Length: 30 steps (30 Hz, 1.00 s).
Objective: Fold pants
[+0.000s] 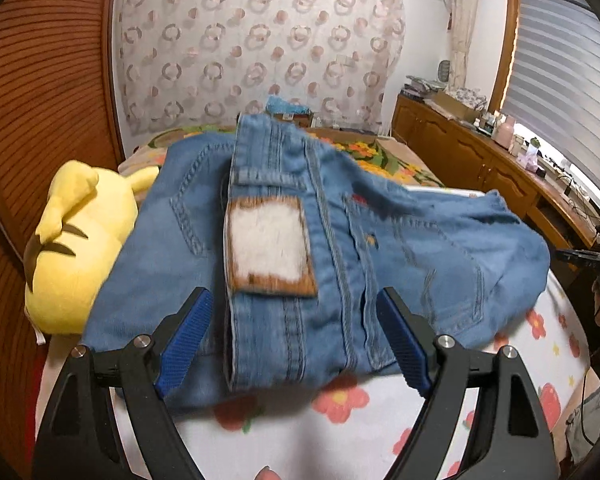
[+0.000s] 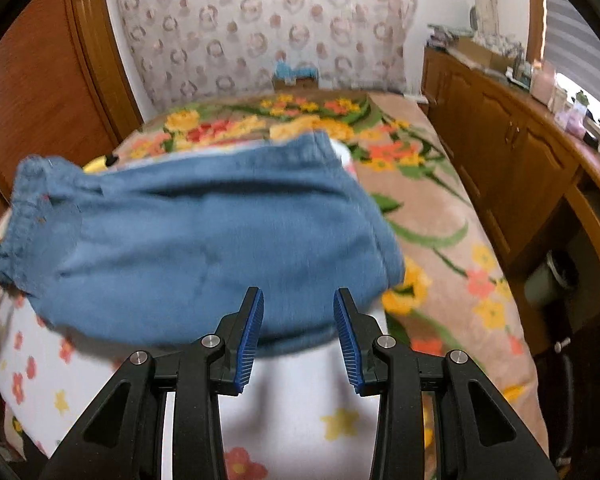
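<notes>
Jeans (image 1: 300, 248) lie folded; both tongs (image 1: 296, 336) (image 2: 299, 332) angle down, parted, empty.

Motion blur softens the jeans (image 1: 300, 240) in both views; the print on their waistband patch (image 1: 269, 254) is illegible. The jeans cover much of the bed (image 2: 440, 216) and the right side of the yellow plush toy (image 1: 72, 240). Items on the wooden dresser (image 1: 480, 152) are too small to identify. The lower frame edge cuts off both grippers' black bodies.
</notes>
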### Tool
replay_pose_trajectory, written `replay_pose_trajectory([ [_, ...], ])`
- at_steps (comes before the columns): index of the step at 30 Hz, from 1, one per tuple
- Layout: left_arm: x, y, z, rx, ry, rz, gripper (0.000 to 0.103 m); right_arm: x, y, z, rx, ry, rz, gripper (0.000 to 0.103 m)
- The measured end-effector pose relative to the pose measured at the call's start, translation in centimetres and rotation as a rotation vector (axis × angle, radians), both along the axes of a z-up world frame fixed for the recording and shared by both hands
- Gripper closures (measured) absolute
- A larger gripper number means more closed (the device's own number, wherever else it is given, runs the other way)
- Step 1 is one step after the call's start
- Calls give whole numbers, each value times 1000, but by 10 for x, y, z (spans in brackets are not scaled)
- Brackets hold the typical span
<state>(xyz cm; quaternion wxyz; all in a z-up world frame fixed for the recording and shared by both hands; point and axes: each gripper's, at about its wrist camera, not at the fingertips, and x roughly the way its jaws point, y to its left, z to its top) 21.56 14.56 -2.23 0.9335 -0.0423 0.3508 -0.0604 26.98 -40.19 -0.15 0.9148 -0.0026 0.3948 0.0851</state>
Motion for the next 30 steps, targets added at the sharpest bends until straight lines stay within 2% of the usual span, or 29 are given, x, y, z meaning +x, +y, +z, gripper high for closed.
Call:
replay_pose_trajectory([
  [5,-5,-3,-11,5,19,-1,19,5,-8,-11,32,59,-36,65],
  [9,-6,-6,-18,11,34,-6,19,3,-10,-9,81,76,-36,64],
  [14,-3,-5,-26,13,51,0,19,12,-9,-11,106,103,-49,58],
  [25,0,-4,-41,16,93,1,19,28,-17,-23,294,101,-77,52],
  [30,-1,-4,-44,23,95,-1,19,26,-23,-31,347,77,-86,52],
])
